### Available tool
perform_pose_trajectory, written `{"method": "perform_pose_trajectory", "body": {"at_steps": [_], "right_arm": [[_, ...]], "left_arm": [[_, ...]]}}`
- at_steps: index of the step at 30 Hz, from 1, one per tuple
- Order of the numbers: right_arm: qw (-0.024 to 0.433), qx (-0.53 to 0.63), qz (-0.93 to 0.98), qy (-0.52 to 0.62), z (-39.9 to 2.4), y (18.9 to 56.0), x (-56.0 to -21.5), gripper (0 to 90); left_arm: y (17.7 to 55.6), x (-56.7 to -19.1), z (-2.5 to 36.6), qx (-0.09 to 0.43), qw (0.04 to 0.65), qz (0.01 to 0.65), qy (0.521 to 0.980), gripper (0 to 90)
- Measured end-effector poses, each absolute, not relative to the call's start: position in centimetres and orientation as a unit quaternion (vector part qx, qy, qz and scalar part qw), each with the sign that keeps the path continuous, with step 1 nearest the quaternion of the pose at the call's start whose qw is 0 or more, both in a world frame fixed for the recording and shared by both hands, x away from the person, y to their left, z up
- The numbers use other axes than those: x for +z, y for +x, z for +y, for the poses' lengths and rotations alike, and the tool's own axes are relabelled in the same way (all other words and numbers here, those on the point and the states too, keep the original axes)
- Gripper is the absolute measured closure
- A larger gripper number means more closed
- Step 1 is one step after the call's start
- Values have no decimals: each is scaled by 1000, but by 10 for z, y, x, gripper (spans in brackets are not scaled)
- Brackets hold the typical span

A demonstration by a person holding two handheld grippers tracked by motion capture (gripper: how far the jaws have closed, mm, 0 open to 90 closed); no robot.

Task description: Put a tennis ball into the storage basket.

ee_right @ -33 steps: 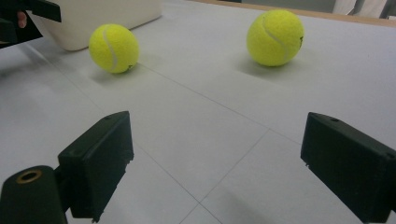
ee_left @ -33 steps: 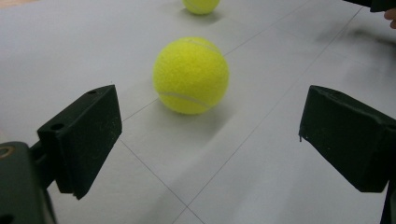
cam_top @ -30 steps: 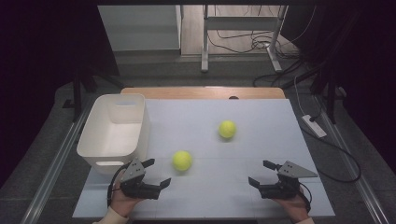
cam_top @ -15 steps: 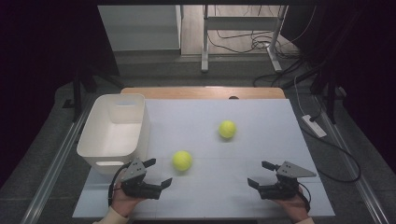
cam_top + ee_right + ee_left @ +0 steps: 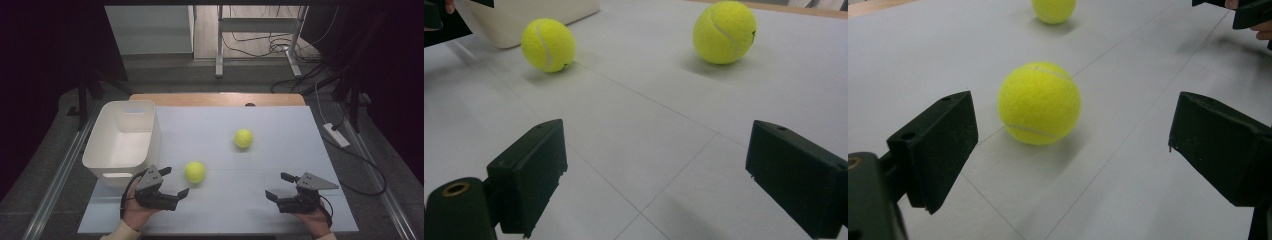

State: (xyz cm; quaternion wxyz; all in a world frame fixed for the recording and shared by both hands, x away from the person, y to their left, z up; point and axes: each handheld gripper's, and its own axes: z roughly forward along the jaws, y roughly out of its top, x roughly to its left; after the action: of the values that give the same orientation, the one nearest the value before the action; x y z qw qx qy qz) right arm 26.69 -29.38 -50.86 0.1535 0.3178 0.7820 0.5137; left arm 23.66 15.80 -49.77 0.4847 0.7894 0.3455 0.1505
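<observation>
The left claw (image 5: 174, 181) hovered low over the desk (image 5: 280, 150), held in the person's left hand (image 5: 135, 212), with its jaws spread wide and nothing between the pads. The near tennis ball (image 5: 195, 171) lay on the desk just ahead of that claw, close to the open jaws but not touching either; in the left gripper view the ball (image 5: 1039, 103) sat beyond the tips of the two black jaws, slightly toward the left one. The white bin (image 5: 122, 142) stood just to the left of this ball, near the desk's left edge, and looked empty from above. The second tennis ball (image 5: 243, 138) rested farther back from the near ball and to its right, well apart from it, toward the middle of the desk. The right claw (image 5: 278, 186), held in the right hand (image 5: 312, 220), was well to the right of the near ball, at about the same depth as the left claw. Its jaws were also wide apart and gripped nothing; in the right gripper view both balls (image 5: 548, 45) (image 5: 724, 32) lay well beyond them.
</observation>
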Motion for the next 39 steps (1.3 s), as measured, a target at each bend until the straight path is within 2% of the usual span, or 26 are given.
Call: {"method": "perform_pose_trajectory", "body": {"at_steps": [39], "right_arm": [[158, 511, 779, 326, -297, 269, -510, 111]], "left_arm": [[256, -475, 131, 147, 442, 350, 813, 62]]}}
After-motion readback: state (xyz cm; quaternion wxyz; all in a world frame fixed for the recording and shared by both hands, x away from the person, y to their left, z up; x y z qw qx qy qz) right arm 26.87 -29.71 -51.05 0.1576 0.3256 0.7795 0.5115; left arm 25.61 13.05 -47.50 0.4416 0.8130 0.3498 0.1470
